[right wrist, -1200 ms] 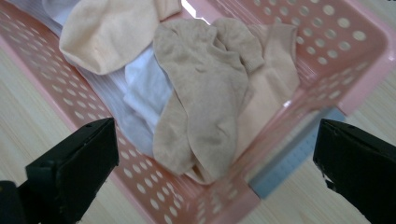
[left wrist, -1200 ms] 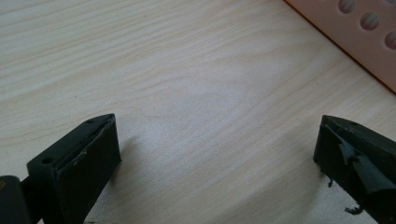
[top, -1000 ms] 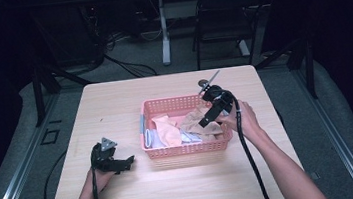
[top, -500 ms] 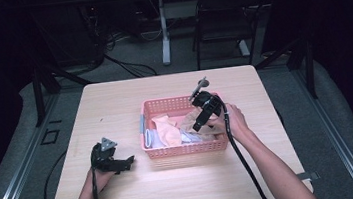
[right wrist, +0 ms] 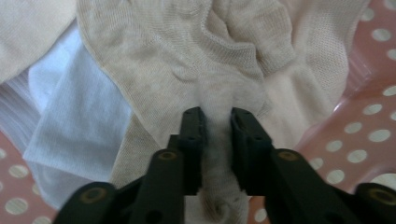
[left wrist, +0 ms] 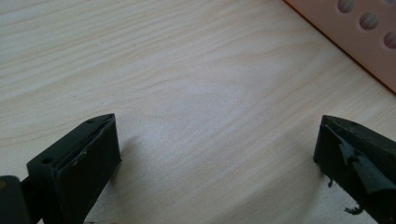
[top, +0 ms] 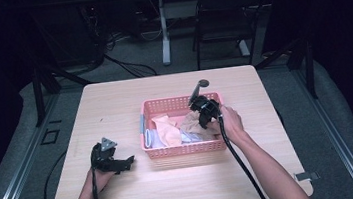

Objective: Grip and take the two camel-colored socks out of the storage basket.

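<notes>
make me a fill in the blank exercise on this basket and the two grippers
1. The right gripper has its fingers pinched on a fold of the ______ knitted cloth.
2. The clothes lie in a pink ______ on the table.
3. The left gripper rests over bare wood with its fingers ______.
4. The white cloth lies ______ the knitted one.

Missing words: beige; basket; open; under

table: light wooden table (top: 115, 106), square-ish, pale grain
floor: grey carpet (top: 15, 163), black cables (top: 125, 67) snaking across it
furniture: dark metal chair (top: 219, 24) behind, plus a white desk leg (top: 163, 30)
light: pretty dim, edges go nearly black
</notes>
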### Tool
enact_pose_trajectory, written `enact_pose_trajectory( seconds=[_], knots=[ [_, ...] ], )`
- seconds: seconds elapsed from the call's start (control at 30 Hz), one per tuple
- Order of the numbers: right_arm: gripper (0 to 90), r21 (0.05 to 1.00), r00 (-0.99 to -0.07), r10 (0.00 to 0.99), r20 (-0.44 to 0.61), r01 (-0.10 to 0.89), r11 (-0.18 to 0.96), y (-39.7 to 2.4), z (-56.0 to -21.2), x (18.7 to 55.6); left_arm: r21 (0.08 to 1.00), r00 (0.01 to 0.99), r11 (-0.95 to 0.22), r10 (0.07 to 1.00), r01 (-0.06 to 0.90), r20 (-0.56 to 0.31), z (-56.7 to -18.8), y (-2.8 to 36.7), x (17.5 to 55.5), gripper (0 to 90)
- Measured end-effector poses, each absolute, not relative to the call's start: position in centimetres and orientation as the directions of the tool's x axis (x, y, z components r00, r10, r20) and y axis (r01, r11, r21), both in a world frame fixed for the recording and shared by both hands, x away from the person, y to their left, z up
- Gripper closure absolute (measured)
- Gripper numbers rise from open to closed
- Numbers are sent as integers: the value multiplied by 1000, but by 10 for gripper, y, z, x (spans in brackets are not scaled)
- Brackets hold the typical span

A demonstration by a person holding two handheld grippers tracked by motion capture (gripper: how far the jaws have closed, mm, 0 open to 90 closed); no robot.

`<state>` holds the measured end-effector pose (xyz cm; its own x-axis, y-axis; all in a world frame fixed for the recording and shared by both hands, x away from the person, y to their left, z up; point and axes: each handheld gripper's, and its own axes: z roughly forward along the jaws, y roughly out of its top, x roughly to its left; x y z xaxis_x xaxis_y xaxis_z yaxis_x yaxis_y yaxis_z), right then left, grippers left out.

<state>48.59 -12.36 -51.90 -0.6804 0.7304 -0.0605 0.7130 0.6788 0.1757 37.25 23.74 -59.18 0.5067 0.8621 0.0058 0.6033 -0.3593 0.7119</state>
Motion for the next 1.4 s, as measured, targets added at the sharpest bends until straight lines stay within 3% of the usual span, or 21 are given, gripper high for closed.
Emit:
enact_pose_trajectory(
  seconds=[0.07, 0.13, 0.93, 1.4],
  knots=[
    [844, 203, -678, 733, -57, 711, 674, -125, -516, 485, 712, 506, -359, 862, 603, 6, -592, 237, 373, 2],
    [852, 216, -678, 732, -71, 706, 675, -125, -513, 483, 712, 506, -359, 862, 603, 6, -592, 237, 373, 2],
    [855, 370, -648, 762, -11, 705, 605, -150, -466, 472, 712, 507, -360, 862, 603, 6, -592, 237, 372, 2],
    [857, 411, -653, 758, -4, 690, 596, -159, -428, 462, 713, 504, -356, 864, 604, 4, -592, 237, 372, 3]
  ],
)
